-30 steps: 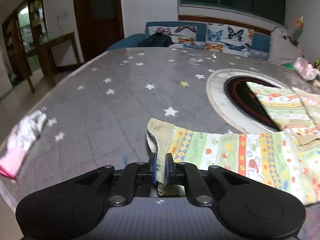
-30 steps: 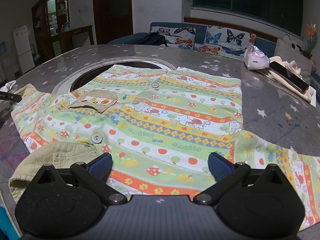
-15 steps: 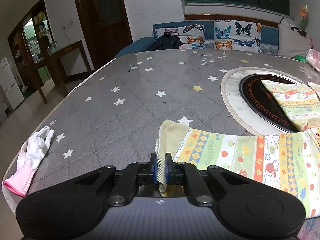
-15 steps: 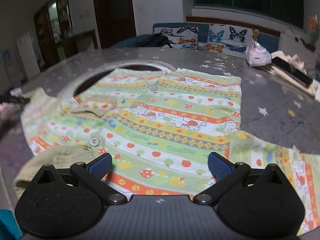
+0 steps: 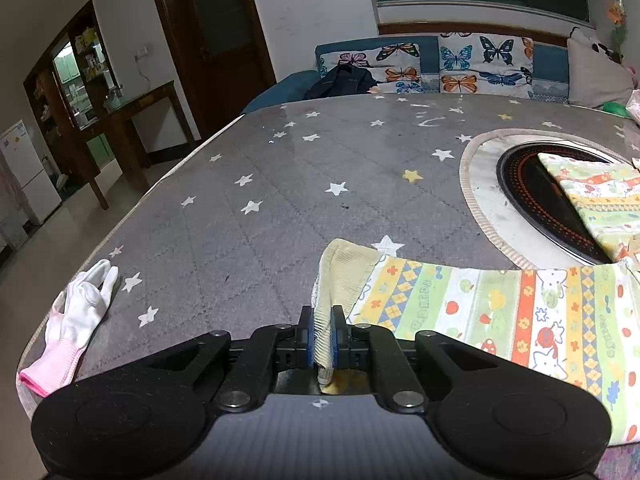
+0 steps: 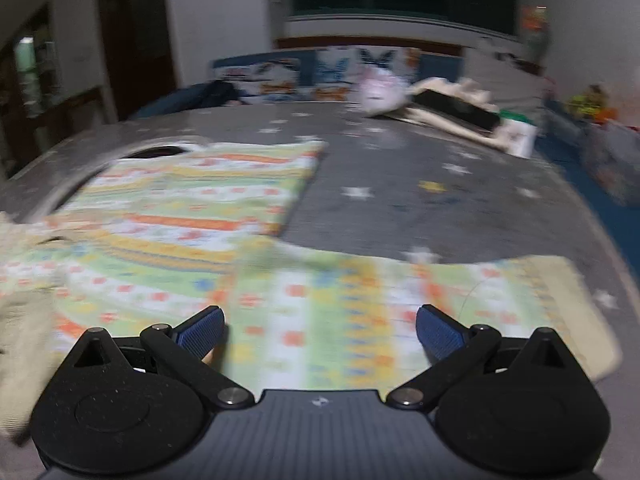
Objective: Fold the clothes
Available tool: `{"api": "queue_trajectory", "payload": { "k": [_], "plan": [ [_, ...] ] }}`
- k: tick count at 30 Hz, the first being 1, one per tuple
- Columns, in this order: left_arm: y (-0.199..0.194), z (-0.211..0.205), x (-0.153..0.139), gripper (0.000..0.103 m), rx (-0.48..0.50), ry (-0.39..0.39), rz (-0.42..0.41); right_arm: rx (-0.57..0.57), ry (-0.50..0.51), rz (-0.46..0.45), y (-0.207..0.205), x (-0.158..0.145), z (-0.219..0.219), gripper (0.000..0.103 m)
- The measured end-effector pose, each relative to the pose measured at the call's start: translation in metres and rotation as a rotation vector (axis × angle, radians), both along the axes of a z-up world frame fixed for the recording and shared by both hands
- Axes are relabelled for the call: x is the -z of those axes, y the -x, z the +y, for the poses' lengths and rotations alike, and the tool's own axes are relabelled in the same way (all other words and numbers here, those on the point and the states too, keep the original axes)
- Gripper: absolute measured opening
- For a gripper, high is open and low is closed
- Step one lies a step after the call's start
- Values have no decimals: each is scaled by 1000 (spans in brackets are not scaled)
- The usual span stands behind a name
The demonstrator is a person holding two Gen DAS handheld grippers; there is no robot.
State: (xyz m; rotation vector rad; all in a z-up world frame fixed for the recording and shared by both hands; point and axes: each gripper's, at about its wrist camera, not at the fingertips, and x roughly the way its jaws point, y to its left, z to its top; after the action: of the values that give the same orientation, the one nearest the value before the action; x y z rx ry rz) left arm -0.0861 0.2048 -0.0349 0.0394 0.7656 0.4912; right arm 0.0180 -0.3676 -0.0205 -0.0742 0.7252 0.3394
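Observation:
A child's shirt (image 6: pixel 192 200) with green, yellow and orange stripes lies flat on the grey star-patterned table. Its left sleeve (image 5: pixel 500 308) stretches out to the right of my left gripper (image 5: pixel 322 338). The blue pads hold the sleeve's beige ribbed cuff (image 5: pixel 344 276) between them, and the jaws are opening slightly. In the blurred right wrist view my right gripper (image 6: pixel 320 332) stands open, low over the shirt's other sleeve (image 6: pixel 400 292), with nothing between the fingers. That sleeve's beige cuff (image 6: pixel 568 292) lies at the right.
A white and pink glove (image 5: pixel 76 320) lies near the table's left edge. A round dark hob (image 5: pixel 532 196) sits in the table, partly under the shirt. A phone on pale cloth (image 6: pixel 452 110) and a pinkish bag (image 6: pixel 378 94) lie at the far right. A butterfly sofa (image 5: pixel 460 64) stands behind.
My right gripper has swung rightward from over the shirt's front to over its right sleeve, still open. The left gripper has kept the cuff and hardly shifted.

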Motion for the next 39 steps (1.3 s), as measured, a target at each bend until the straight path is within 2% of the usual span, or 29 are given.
{"api": "queue_trajectory", "payload": {
  "k": [2, 4, 7, 8, 9, 10, 11, 12, 14, 16, 18, 22, 25, 28, 32, 34, 36, 39],
  "plan": [
    [0, 2, -1, 13, -2, 12, -1, 55, -24, 5, -4, -2, -18, 103],
    [1, 6, -3, 22, -13, 33, -5, 110, -41, -4, -5, -7, -35, 103],
    [4, 8, -7, 38, -26, 42, -12, 196, -48, -18, -8, -12, -59, 103],
    [5, 7, -9, 50, -27, 39, -14, 226, -48, -18, -9, -12, -67, 103],
    [5, 6, -11, 57, -26, 33, -16, 258, -43, -15, -11, -11, -73, 103],
    [6, 4, -13, 58, -24, 24, -20, 289, -38, -12, -13, -11, -80, 103],
    [7, 2, -15, 64, -23, 18, -26, 315, -32, -8, -14, -9, -85, 103],
    [8, 1, -18, 75, -23, 13, -33, 336, -28, -4, -15, -8, -88, 103],
    [9, -3, -24, 87, -22, 5, -47, 370, -22, 7, -17, -6, -95, 103],
    [10, -6, -30, 92, -16, -6, -64, 398, -18, 16, -18, -3, -101, 102],
    [11, -10, -37, 100, -10, -5, -80, 420, -18, 28, -19, 0, -104, 99],
    [10, -23, -48, 103, 24, 10, -109, 428, -14, 25, -17, 2, -104, 97],
    [9, -35, -54, 103, 55, 24, -123, 428, -13, 19, -15, 1, -103, 88],
    [7, -51, -59, 103, 97, 41, -137, 439, -34, 19, -15, -2, -107, 73],
    [3, -75, -63, 103, 168, 67, -148, 438, -97, 27, -12, -7, -113, 44],
    [1, -87, -62, 103, 198, 86, -146, 434, -129, 33, -11, -8, -114, 39],
    [-3, -99, -60, 103, 231, 107, -135, 428, -154, 30, -8, -10, -114, 27],
    [-8, -115, -53, 103, 270, 135, -115, 408, -201, 11, -3, -16, -111, 16]
  ]
}}
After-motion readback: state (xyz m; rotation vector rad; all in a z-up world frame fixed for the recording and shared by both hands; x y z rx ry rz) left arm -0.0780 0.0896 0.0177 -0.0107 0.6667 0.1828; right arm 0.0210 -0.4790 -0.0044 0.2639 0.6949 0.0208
